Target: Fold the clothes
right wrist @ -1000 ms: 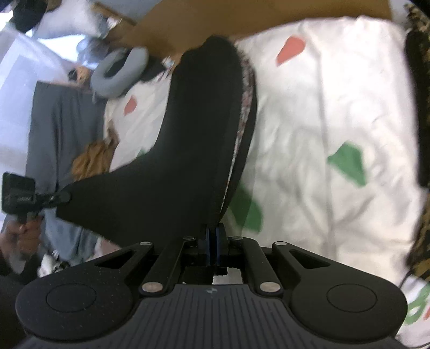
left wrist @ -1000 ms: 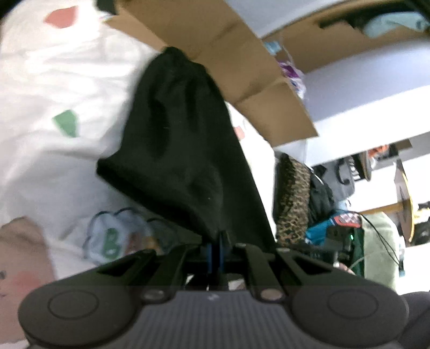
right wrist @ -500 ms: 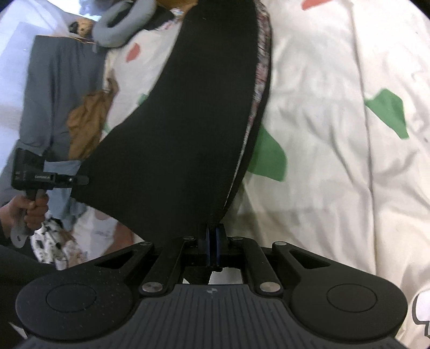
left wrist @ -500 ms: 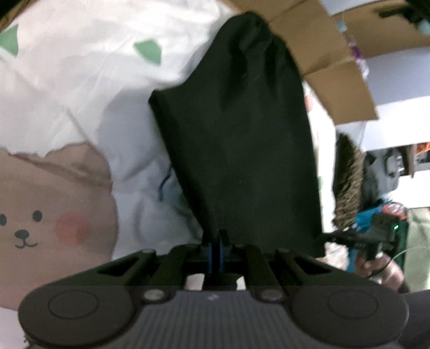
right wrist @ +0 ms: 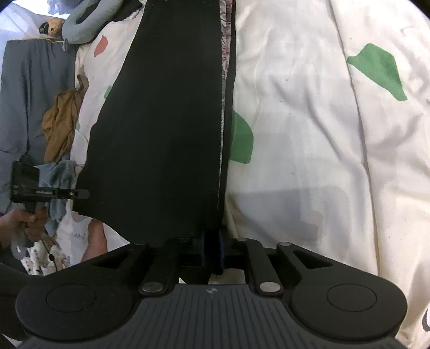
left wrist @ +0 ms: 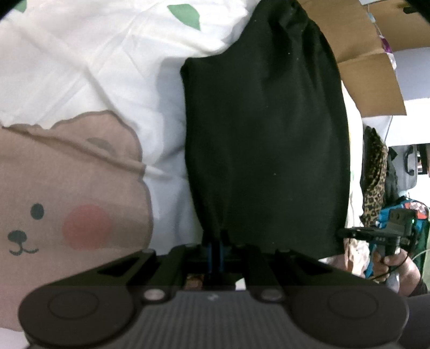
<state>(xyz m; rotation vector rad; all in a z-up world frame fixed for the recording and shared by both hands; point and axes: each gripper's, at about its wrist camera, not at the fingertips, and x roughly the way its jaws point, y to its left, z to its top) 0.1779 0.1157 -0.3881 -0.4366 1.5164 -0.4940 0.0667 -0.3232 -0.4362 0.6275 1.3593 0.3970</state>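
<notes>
A black garment (left wrist: 266, 128) stretches away from my left gripper (left wrist: 215, 241), which is shut on its near corner. The same black garment (right wrist: 166, 128) fills the middle of the right wrist view, with a patterned inner edge along its right side. My right gripper (right wrist: 213, 241) is shut on its other near corner. The cloth hangs taut between both grippers over a white bedspread (right wrist: 309, 134) printed with green and red patches. Each gripper also shows in the other's view: the right gripper (left wrist: 349, 233) at the garment's right corner, the left gripper (right wrist: 78, 193) at its left corner.
A bear print (left wrist: 67, 204) covers the bedspread at the left. Cardboard boxes (left wrist: 362, 53) stand behind the bed, and a leopard-print cloth (left wrist: 373, 174) hangs at the right. A brown garment (right wrist: 61, 126), a grey neck pillow (right wrist: 88, 16) and grey fabric (right wrist: 32, 94) lie at the left.
Both grippers have swung the black garment down and toward me. It now hangs straighter and flatter over the bedspread, and the bear print has come into the left view.
</notes>
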